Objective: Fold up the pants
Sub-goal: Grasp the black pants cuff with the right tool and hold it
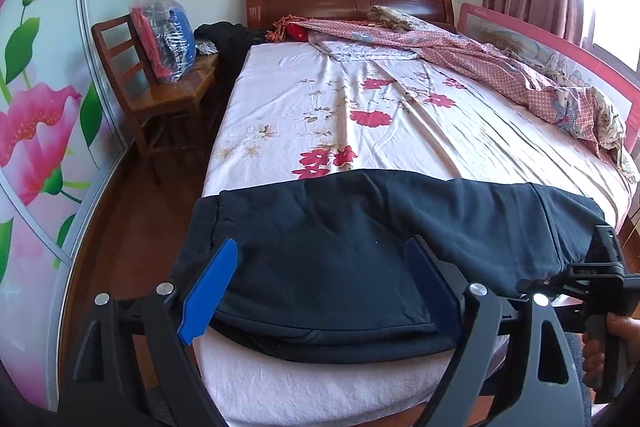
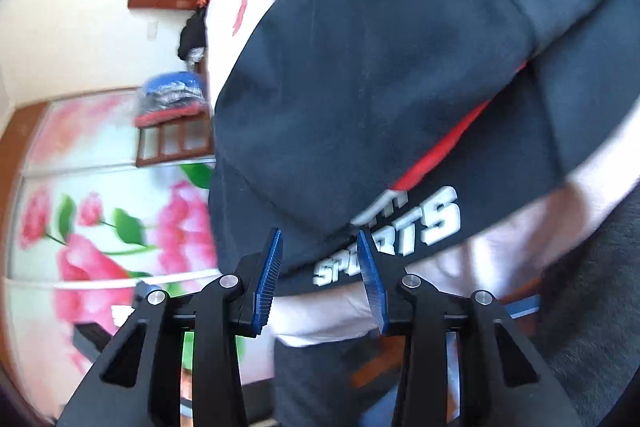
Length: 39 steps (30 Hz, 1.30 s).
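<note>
Dark pants (image 1: pixel 360 247) folded at lower centre of frame, near bed (image 1: pixel 360 107) edge. Left claw (image 1: pixel 324 279) spread wide astride the fold, right claw (image 2: pixel 320 267) released, gripping nothing. Risk: top layer dragged askew, or slipping off the edge, if snagged while pulling away.

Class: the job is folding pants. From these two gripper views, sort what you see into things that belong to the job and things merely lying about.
Belongs to the job:
dark pants
left gripper
right gripper
bed

Lying about:
crumpled pink quilt
wooden chair
plastic bag of clothes
</note>
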### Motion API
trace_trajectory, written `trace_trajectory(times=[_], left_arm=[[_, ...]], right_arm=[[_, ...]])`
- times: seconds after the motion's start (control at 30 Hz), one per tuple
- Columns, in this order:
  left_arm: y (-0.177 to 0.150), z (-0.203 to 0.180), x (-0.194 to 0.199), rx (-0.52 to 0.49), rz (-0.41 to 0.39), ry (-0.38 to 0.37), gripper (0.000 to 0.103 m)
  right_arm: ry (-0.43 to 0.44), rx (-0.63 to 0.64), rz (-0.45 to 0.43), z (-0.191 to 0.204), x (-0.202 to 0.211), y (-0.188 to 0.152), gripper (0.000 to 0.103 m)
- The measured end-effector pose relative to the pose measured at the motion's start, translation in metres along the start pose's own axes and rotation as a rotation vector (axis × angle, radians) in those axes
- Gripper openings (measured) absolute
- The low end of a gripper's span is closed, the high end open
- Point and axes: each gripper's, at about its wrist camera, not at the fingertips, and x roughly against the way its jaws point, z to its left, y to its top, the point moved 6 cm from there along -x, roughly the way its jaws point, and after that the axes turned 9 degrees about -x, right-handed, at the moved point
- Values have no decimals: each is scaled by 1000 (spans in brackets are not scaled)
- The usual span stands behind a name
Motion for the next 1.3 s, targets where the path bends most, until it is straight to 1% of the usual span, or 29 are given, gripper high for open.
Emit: trace_trajectory(times=[0.03,0.07,0.1,0.13,0.17,0.2,0.27,0.33,0.4,0.47,0.53,0.6,0.63,0.67,0.7,0.73,0.77,0.8,0.83,0.9,0.97,1.0,1.03,1.07,1.1,1.17,1.23,1.27,1.3], left_arm=[[0,-1,-1,-6,5,-3,86],[0,-3,-2,-11,8,-4,86],[1,-4,-2,-13,6,-2,86],[2,-5,-1,-14,1,-6,86],[3,-5,-1,-15,1,-6,86],[4,-5,-1,-15,0,0,86],[6,-1,0,-11,-9,6,87],[9,5,0,-8,-17,15,88],[11,9,-2,-16,-24,16,88],[13,11,-4,-28,-31,25,88],[13,11,-8,-48,-34,35,89],[11,9,-14,-62,-25,41,89],[8,7,-19,-65,-6,49,89],[6,5,-21,-61,1,47,89],[5,4,-23,-54,8,39,89],[4,0,-23,-44,13,26,89],[3,-3,-22,-41,10,19,89],[3,-5,-22,-42,9,12,89],[3,-10,-21,-45,7,8,89],[3,-18,-21,-39,10,-12,89],[4,-30,-19,-38,6,-46,89],[5,-36,-18,-44,2,-63,89],[6,-45,-16,-56,-2,-87,89],[8,-53,-15,-66,-6,-103,89],[9,-61,-13,-77,-7,-120,89],[13,-79,-9,-104,-11,-153,89],[18,-96,-4,-142,-20,-173,89],[19,-100,-2,-154,-24,-174,89],[21,-106,0,-170,-28,-176,89]], right_arm=[[35,-24,21,-2,-8,2,38],[25,-45,16,-5,-15,5,38],[52,-36,-2,-2,-19,7,37],[60,-7,-2,2,-22,7,31],[35,7,12,3,-26,6,10],[63,17,18,9,-25,5,9],[52,104,33,22,-18,-1,8],[66,158,58,34,-4,-12,7],[60,192,78,41,4,-22,7],[30,203,104,34,8,-31,7],[19,156,102,17,2,-30,8],[3,103,87,2,-11,-21,8],[31,84,101,-3,-19,-18,9],[-2,71,107,-9,-27,-17,10],[-52,53,98,-14,-30,-15,18],[-23,40,113,-12,-29,-17,20],[-25,50,124,-9,-25,-20,27],[-71,81,112,-7,-14,-22,35],[-98,126,84,-2,4,-24,36],[-73,127,19,-1,44,-18,36],[-112,115,-164,-12,106,8,36],[-132,106,-258,-19,135,25,38],[-166,56,-392,-37,174,47,42],[-160,4,-480,-53,202,65,48],[-141,-63,-549,-73,230,84,48],[-196,-142,-665,-107,265,105,48],[-168,-205,-702,-134,281,120,48],[-184,-232,-712,-145,285,123,48],[-157,-237,-719,-147,284,126,48]])
